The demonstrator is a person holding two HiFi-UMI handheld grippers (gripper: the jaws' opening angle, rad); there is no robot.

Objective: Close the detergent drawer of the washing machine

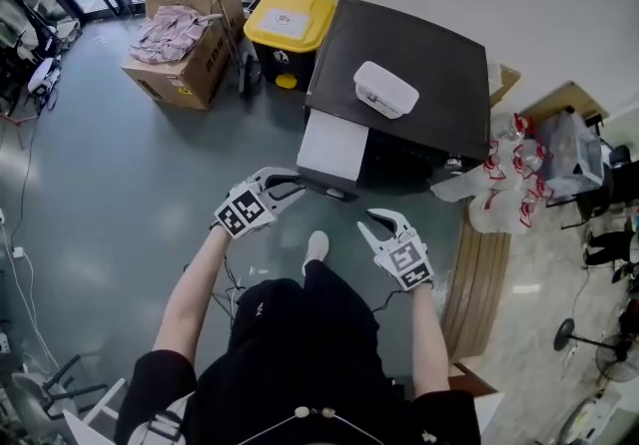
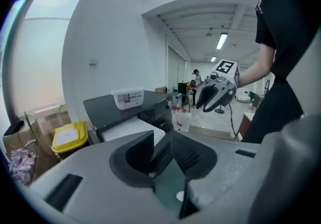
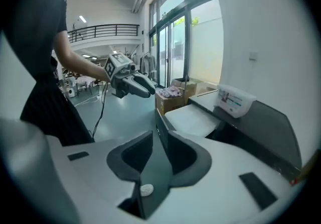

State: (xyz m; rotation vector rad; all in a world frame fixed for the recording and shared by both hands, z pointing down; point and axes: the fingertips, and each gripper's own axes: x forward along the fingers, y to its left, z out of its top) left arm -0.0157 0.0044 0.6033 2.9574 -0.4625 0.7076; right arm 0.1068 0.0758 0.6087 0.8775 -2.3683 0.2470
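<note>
The washing machine (image 1: 419, 64) has a dark top and stands against the white wall, with a white lidded box (image 1: 385, 89) lying on it. Its white detergent drawer (image 1: 334, 146) is pulled out toward me. My left gripper (image 1: 298, 184) is open, its tips just left of the drawer's dark front edge and apart from it. Also open, my right gripper (image 1: 365, 222) hangs below and to the right of that front edge. In the left gripper view the jaws (image 2: 161, 142) frame the drawer (image 2: 131, 127), with nothing between them. In the right gripper view the open gripper (image 3: 160, 142) points at the drawer (image 3: 193, 117).
A black bin with a yellow lid (image 1: 290, 29) stands left of the machine, beside cardboard boxes (image 1: 185, 54) holding clothes. Plastic bags (image 1: 504, 179) and a wooden board (image 1: 481, 278) lie to the right. My shoe (image 1: 316, 248) is on the grey floor below the drawer.
</note>
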